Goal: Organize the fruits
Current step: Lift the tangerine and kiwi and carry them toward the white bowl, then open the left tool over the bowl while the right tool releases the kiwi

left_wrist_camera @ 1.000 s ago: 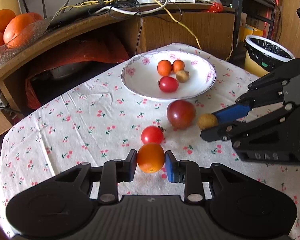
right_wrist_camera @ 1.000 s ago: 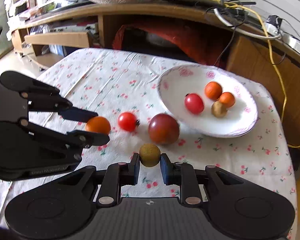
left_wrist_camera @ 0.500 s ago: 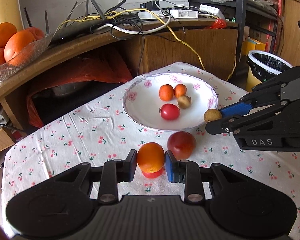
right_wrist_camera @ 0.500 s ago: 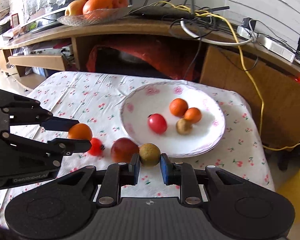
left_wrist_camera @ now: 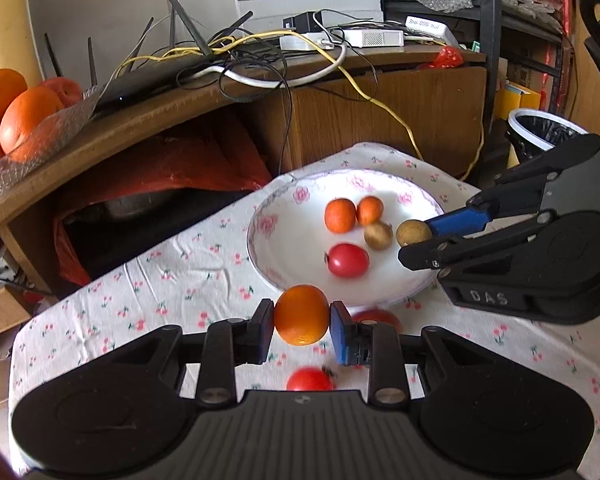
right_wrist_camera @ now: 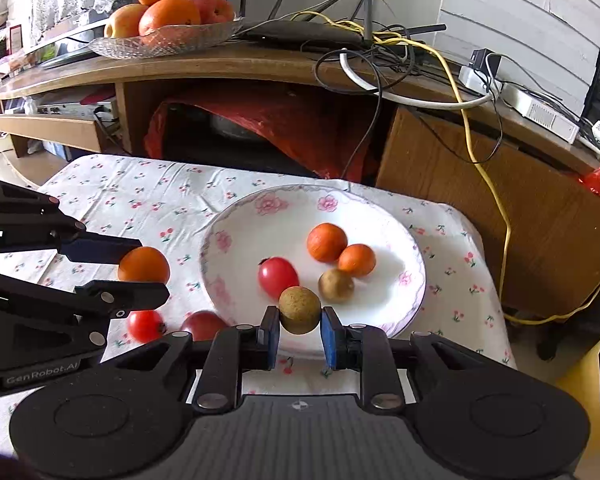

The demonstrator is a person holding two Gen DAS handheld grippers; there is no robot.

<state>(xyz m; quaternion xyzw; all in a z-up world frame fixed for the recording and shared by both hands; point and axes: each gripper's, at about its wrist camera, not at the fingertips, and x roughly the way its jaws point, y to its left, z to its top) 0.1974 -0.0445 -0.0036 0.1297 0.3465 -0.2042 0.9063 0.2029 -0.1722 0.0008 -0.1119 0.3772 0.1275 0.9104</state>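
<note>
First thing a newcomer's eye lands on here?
Probably the two loaded grippers: the left gripper clamps an orange fruit, and the right gripper clamps a brown fruit over the near rim of the floral plate. Four small fruits already lie in it.

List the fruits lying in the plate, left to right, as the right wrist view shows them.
Red tomato → larger orange fruit → brown fruit → smaller orange fruit. The brown fruit's span overlaps both orange ones, so its place is the least certain.
</note>
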